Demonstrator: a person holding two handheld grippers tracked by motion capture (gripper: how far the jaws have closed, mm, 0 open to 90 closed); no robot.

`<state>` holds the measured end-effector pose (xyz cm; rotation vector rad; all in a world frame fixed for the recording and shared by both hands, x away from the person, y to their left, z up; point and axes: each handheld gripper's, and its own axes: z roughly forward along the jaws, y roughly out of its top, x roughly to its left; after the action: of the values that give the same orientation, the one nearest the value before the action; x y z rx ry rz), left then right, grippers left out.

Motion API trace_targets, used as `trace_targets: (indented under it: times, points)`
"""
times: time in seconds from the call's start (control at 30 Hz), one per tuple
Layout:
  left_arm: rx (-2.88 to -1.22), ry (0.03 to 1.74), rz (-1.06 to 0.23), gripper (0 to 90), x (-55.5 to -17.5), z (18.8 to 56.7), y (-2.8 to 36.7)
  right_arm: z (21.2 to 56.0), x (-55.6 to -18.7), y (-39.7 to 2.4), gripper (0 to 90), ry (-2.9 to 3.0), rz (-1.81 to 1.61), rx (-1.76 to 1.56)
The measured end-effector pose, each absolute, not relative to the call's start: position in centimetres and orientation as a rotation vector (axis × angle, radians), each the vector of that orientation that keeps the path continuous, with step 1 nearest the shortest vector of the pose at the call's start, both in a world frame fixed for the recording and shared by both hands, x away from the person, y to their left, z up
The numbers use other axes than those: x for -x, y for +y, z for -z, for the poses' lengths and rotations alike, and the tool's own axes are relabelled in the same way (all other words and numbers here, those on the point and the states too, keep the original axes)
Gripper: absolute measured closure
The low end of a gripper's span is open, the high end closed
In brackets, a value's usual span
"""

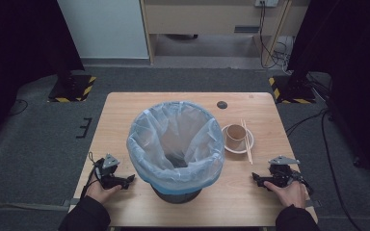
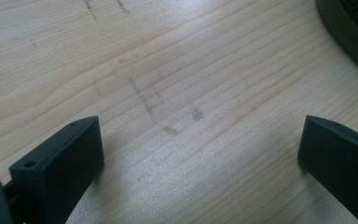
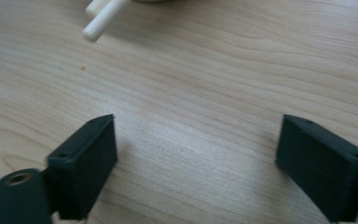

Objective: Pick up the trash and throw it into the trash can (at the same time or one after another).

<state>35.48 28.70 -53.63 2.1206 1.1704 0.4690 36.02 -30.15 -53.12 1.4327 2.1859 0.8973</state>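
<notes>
1. Bin (image 1: 176, 144) with a pale blue liner stands mid-surface in the high view, its dark base near the front edge of the surface (image 1: 125, 103).
2. High view: left gripper (image 1: 125, 180) rests on the surface just left of the bin base, the person's hand behind it; right gripper (image 1: 256, 177) rests to the right of the base, pointing inward.
3. High view, right of the bin: paper cup (image 1: 235, 136) sits upright on a small white plate (image 1: 227, 145); a pair of chopsticks (image 1: 246, 142) lies across the plate's right rim, the near ends pointing towards the right gripper.
4. Left gripper view adds detail that the high view lacks: jaws wide apart, nothing between them, bare wood with faint grey scuff marks (image 2: 168, 119); a dark curved edge of the bin base (image 2: 349, 37) sits at top right.
5. Right gripper view: jaws spread wide, nothing held, bare wood between. The chopsticks' pale rounded ends (image 3: 100, 21) poke in at top left, well apart from the jaws.
6. Cup and plate are not legible in either gripper view.
</notes>
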Motion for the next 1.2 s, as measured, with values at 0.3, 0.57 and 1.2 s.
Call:
trace_targets:
  times: [0.3, 0.57, 1.2]
  points:
    - [-2.12, 1.17, -0.469, 0.0, -35.5, 53.6, 28.7, 52.1, -35.6, -30.8, 28.3, 2.156, -0.874, -1.376]
    - [-2.12, 1.171, -0.468, 0.0, -35.4, 53.6, 28.7, 50.0, -35.2, -31.0, 28.2, 2.027, -0.973, -1.382]
    - [-2.118, 1.181, -0.472, 0.0, -35.4, 53.6, 28.5, 44.7, -34.6, -30.3, 30.7, 1.83, -1.196, -1.349]
